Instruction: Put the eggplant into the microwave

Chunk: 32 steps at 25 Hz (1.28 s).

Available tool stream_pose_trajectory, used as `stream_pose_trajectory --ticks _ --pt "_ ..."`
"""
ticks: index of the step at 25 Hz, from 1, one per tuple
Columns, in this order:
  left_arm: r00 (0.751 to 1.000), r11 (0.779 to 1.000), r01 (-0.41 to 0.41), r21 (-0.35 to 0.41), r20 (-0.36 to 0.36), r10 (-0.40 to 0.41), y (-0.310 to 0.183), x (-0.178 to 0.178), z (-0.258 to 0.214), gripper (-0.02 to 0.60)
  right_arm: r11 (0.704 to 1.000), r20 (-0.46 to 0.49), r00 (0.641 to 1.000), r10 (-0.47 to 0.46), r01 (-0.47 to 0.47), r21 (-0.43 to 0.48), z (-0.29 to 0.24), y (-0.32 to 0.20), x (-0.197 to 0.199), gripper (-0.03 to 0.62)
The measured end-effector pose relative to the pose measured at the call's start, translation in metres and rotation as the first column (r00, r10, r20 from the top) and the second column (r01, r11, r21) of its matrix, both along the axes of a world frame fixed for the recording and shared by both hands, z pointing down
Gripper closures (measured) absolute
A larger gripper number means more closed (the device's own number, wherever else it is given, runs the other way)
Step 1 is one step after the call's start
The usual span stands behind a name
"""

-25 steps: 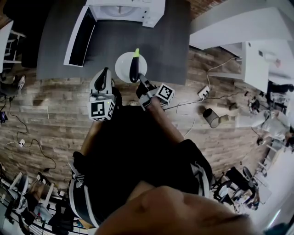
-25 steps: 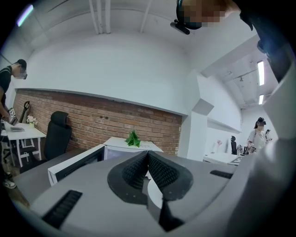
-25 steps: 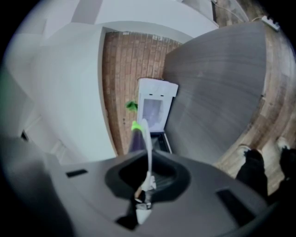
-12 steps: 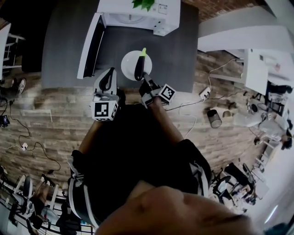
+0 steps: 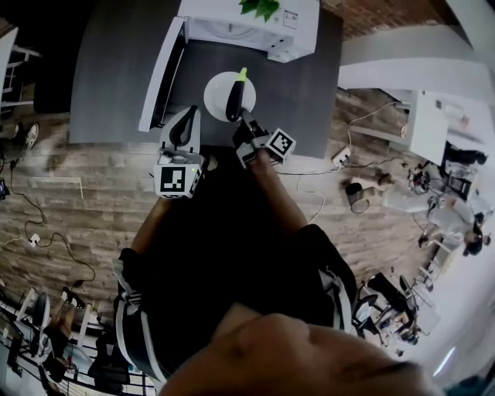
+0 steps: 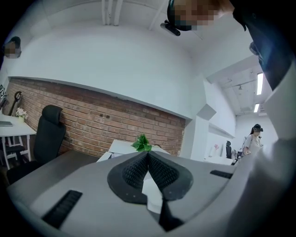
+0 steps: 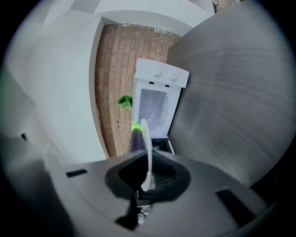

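Eggplant [image 5: 234, 100] on the plate [image 5: 216, 93] — before the microwave [image 5: 232, 29] on the table [image 5: 108, 69], plant [image 5: 261, 8] seemingly atop.

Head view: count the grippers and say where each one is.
2. The left gripper, jaws together and empty, is over the table's front edge beside the microwave door. The right gripper, to its right, clamps the rim of the plate bearing the eggplant.
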State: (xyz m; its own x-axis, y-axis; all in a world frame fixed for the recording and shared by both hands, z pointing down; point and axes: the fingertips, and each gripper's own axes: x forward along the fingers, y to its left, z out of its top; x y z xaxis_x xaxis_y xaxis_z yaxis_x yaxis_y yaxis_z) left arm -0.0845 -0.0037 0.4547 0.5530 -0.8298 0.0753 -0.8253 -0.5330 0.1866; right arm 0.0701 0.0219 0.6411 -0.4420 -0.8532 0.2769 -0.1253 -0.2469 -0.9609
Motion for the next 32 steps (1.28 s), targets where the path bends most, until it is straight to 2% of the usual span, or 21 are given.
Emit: stream_pose_trajectory --ticks 11,16,23,28,32 --pt "0.993 0.993 0.115 0.008 0.000 -0.115 -0.017 0.000 -0.007 0.545 0.994 -0.010 0.994 -0.107 0.107 -0.005 0.017 -0.041 -0.001 0.557" --pt "0.990 0.989 0.142 0.039 0.009 -0.143 -0.025 0.006 -0.020 0.545 0.990 -0.016 0.990 -0.139 0.139 0.001 0.027 -0.065 0.004 0.557" --pt "0.980 0.979 0.199 0.037 0.013 -0.200 -0.032 0.008 -0.021 0.545 0.989 -0.034 0.989 -0.147 0.147 -0.003 0.049 -0.096 0.014 0.557" --pt "0.977 0.977 0.209 0.049 0.021 -0.210 -0.037 0.016 -0.021 0.545 0.990 -0.057 0.989 -0.140 0.140 0.001 0.065 -0.119 0.022 0.557" --pt "0.975 0.975 0.219 0.041 0.025 -0.220 -0.040 0.020 -0.020 0.545 0.992 -0.041 0.991 -0.125 0.126 0.009 0.077 -0.138 0.026 0.557"
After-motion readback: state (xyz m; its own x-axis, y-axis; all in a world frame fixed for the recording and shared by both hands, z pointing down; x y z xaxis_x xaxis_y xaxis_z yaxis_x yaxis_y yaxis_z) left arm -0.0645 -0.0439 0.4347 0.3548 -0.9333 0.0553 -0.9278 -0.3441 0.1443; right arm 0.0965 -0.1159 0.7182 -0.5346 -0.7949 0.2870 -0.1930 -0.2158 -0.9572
